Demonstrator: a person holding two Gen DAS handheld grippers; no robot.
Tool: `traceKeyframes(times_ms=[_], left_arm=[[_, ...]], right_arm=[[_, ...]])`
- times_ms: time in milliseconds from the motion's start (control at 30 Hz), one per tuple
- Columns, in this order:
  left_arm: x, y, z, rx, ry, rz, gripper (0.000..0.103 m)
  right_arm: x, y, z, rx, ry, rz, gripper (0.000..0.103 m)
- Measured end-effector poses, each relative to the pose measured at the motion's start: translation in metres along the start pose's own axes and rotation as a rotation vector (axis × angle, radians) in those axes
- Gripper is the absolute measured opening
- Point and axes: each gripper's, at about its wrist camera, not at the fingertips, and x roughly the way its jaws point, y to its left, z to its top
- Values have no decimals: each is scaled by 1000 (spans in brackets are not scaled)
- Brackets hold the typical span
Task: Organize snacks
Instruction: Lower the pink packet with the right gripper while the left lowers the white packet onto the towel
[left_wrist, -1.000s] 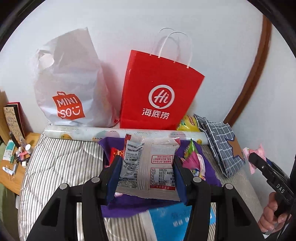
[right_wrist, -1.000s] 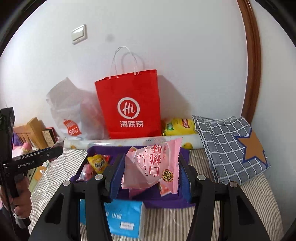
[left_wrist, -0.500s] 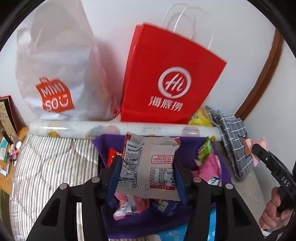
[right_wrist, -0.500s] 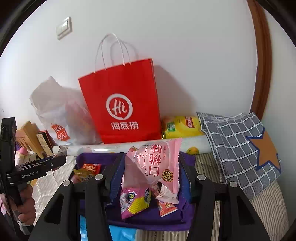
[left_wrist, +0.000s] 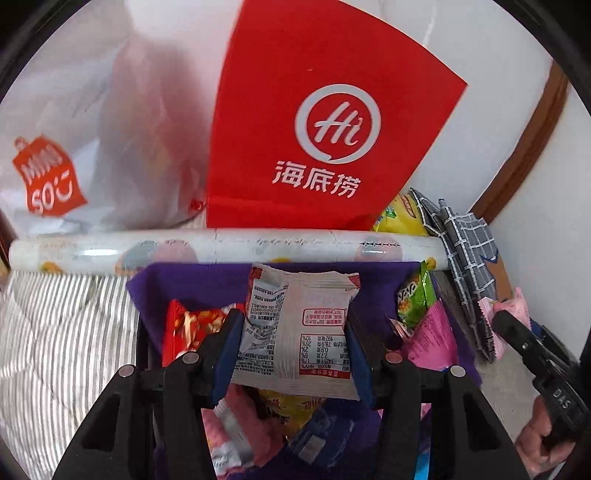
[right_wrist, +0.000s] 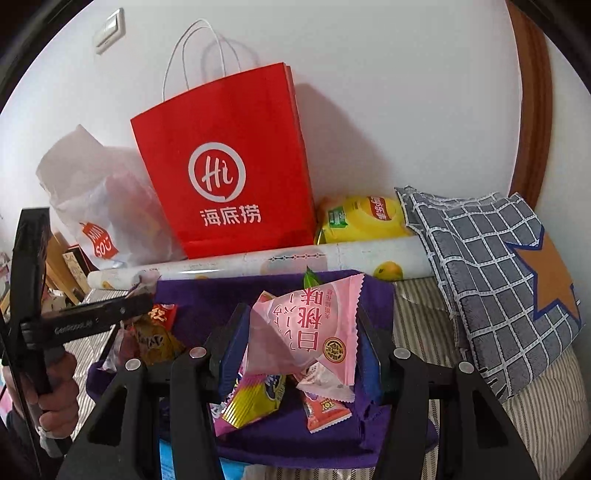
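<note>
My left gripper (left_wrist: 291, 328) is shut on a white snack packet (left_wrist: 295, 332) with red print and holds it over the purple fabric box (left_wrist: 207, 284). Several snack packets lie in the box. My right gripper (right_wrist: 303, 332) is shut on a pink peach snack packet (right_wrist: 306, 332) and holds it over the same purple box (right_wrist: 207, 295). The left gripper also shows at the left of the right wrist view (right_wrist: 122, 314), and the right gripper at the right edge of the left wrist view (left_wrist: 517, 332).
A red paper bag (right_wrist: 229, 162) and a white Miniso plastic bag (right_wrist: 99, 206) stand against the wall. A paper roll (right_wrist: 332, 258) lies behind the box. A yellow chip bag (right_wrist: 362, 218) and a checked cushion (right_wrist: 498, 288) are at the right. Striped bedding (left_wrist: 66, 332) lies below.
Both grippers have moved forward and down over the purple box, each still holding its packet. The bags against the wall look larger and closer.
</note>
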Motion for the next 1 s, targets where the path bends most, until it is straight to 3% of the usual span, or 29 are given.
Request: traceKeyframes(times_ms=[233,533,1000], left_arm=[[2,-3,0,13,-7,-18,51],[8,22,1,-64,44,-18,51],[14,3,-9,17,75,-61,55]], right_arm=[[5,-8,-5,5,19,-13,54],[28,-12,-16,-10,87,-52,54],[47,-1,-27,-57,146,-25,54]])
